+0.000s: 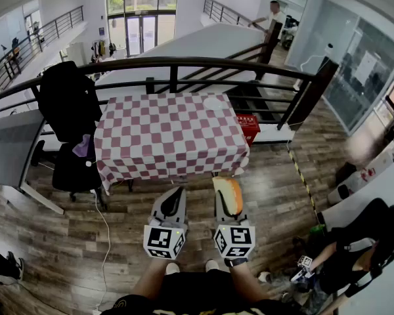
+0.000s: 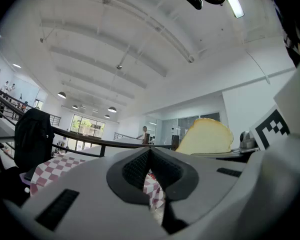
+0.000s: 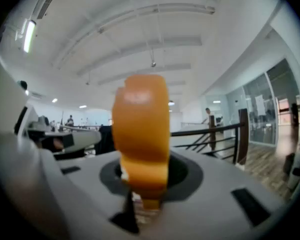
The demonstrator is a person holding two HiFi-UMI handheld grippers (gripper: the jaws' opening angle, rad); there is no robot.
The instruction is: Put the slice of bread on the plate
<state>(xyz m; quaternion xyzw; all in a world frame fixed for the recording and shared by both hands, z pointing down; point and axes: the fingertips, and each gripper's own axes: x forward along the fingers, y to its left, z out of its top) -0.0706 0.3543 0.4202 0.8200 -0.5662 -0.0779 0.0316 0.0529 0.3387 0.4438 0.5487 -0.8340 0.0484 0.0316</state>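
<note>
A slice of bread (image 1: 228,194) with an orange-brown crust stands on edge between the jaws of my right gripper (image 1: 226,202), which is shut on it. In the right gripper view the slice of bread (image 3: 140,126) rises straight up out of that gripper (image 3: 140,186). My left gripper (image 1: 176,195) is held beside it, shut, with nothing in it (image 2: 150,159); the bread (image 2: 206,136) shows to its right. Both hang over the wooden floor just short of a table with a red-and-white checked cloth (image 1: 164,143). A white plate (image 1: 215,103) lies at the table's far right corner.
A black chair draped with a dark jacket (image 1: 69,104) stands left of the table, next to a grey desk (image 1: 10,146). A dark railing (image 1: 184,63) runs behind the table, a red crate (image 1: 249,125) beneath it. A person sits at the lower right (image 1: 354,258).
</note>
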